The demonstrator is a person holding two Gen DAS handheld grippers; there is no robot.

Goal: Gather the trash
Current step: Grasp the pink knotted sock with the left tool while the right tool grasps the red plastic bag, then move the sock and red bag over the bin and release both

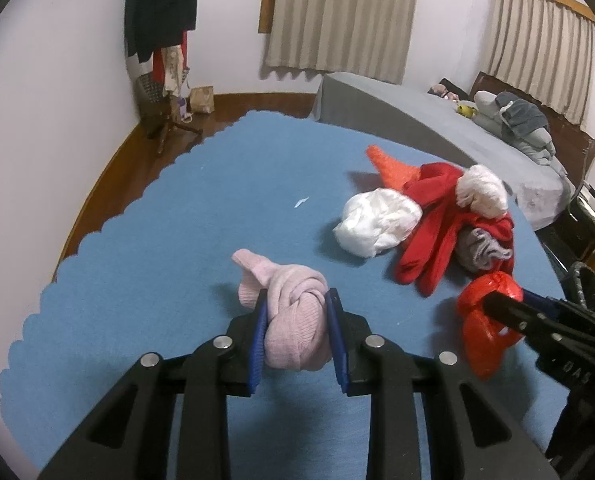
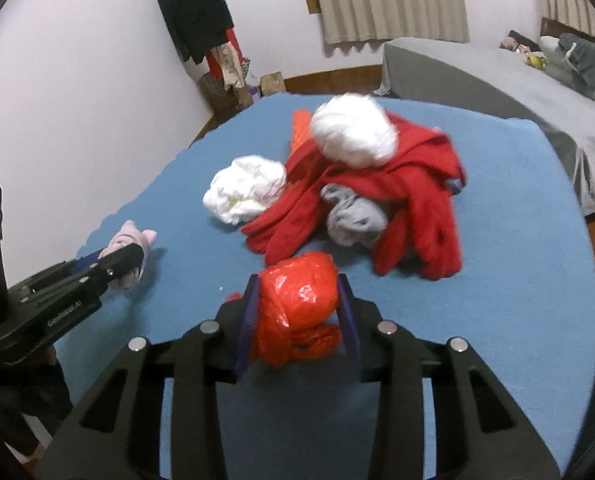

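Hidden/cut off: in left wrist view the right gripper (image 1: 497,312) enters from the right edge w/ only its near finger showing, so its grip is hard to read there; part of the red plastic bag (image 1: 483,320) sits behind that finger. In right wrist view the left gripper (image 2: 131,264) is seen side-on at the left edge, covering most of the pink knit bundle (image 2: 131,242). Pile on the blue mat (image 1: 177,220) overlaps a lot: grey cloth (image 2: 353,216) half tucked under the red garment (image 2: 397,188), orange piece (image 2: 299,128) mostly behind it. Pile edges are blurred in right view.

Left gripper (image 1: 297,320): jaws narrow, blue pads pressing both sides of the pink knit bundle (image 1: 293,320), near the mat's front. Bundle is knotted, long axis running away from the camera, loose end pointing far-left.

Right gripper (image 2: 297,300): jaws drawn in on the red plastic bag (image 2: 297,308), pads against its sides. Bag is crumpled, roughly round, no clear long axis. Sits just in front of the pile, right of the pink bundle.

White crumpled bag (image 2: 245,190) lies left of the red garment; a second white bundle (image 2: 353,134) on top.
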